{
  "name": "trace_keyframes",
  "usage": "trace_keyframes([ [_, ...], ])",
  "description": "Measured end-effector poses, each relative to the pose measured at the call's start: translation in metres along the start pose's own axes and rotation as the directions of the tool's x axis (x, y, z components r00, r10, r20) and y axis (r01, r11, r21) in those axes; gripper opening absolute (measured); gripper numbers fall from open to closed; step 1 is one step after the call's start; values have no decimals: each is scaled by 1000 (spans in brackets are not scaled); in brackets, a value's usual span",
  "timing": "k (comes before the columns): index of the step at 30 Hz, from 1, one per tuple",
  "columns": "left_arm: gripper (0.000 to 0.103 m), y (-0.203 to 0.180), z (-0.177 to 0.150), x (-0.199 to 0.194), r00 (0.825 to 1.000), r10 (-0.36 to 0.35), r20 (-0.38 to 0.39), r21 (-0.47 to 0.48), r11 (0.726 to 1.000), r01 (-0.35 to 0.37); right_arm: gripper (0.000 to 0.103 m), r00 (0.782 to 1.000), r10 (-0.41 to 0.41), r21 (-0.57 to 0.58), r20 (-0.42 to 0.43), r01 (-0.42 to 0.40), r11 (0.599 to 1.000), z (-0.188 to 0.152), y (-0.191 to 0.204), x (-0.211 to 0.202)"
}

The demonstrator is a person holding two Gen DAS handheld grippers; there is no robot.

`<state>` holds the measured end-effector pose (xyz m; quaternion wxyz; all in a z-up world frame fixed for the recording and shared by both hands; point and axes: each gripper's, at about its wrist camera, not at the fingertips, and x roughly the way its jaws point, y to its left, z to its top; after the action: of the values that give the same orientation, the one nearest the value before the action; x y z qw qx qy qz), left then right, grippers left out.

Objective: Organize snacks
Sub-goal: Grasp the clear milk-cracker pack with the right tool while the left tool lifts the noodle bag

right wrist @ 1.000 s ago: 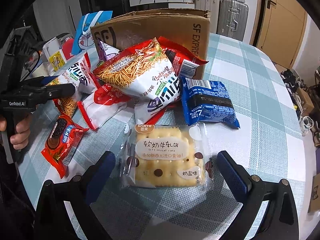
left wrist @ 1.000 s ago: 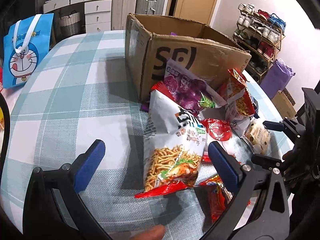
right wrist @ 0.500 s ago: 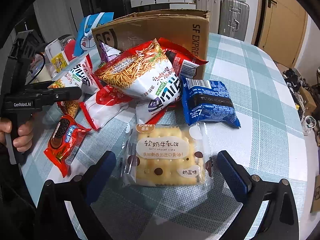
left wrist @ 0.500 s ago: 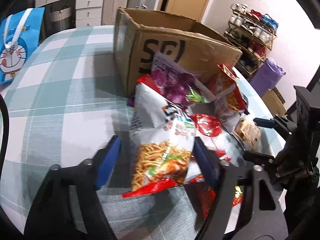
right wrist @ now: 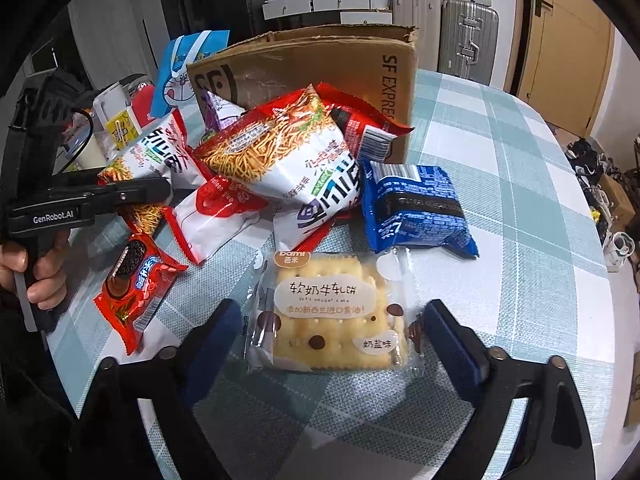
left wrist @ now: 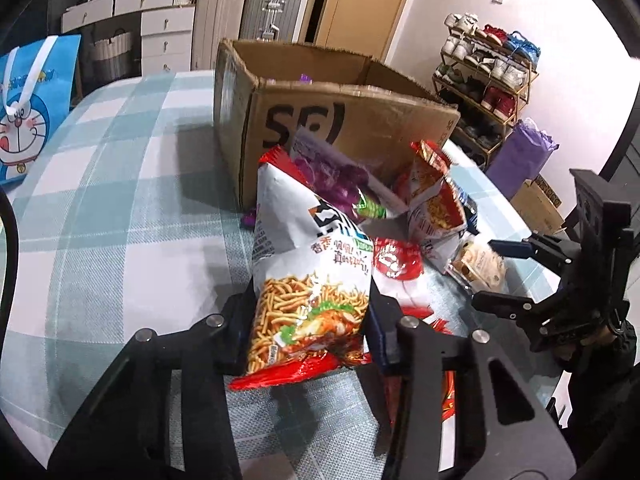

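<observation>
My left tool (left wrist: 308, 320) is closing on the noodle snack bag (left wrist: 308, 280); my right tool (right wrist: 332, 332) narrows around the nougat cracker pack (right wrist: 332, 312), pads not touching.

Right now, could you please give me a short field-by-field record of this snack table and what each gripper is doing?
surface: checked tablecloth
container: open cardboard box
left gripper: jaws closing, pads pressing a noodle snack bag
right gripper: jaws closing, astride a nougat cracker pack, pads not touching it
nearby: blue packet, red cookie packet
</observation>
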<state>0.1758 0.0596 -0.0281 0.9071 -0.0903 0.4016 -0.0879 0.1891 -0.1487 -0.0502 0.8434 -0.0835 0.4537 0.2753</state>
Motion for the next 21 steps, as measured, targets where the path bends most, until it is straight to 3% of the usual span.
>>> trace_keyframes([
  [4,41,3,2,-8,1000,4,19,-1,1000,-4,83,1000,-13,-5,0,13,1000,0,0,-2],
  [8,41,7,4,-13,999,11,31,-8,1000,-10,67,1000,0,-23,9,1,1000,0,1,-7],
  [21,41,14,8,-37,996,6,93,-16,1000,-4,65,996,75,-107,40,-70,992,-4,17,-27],
])
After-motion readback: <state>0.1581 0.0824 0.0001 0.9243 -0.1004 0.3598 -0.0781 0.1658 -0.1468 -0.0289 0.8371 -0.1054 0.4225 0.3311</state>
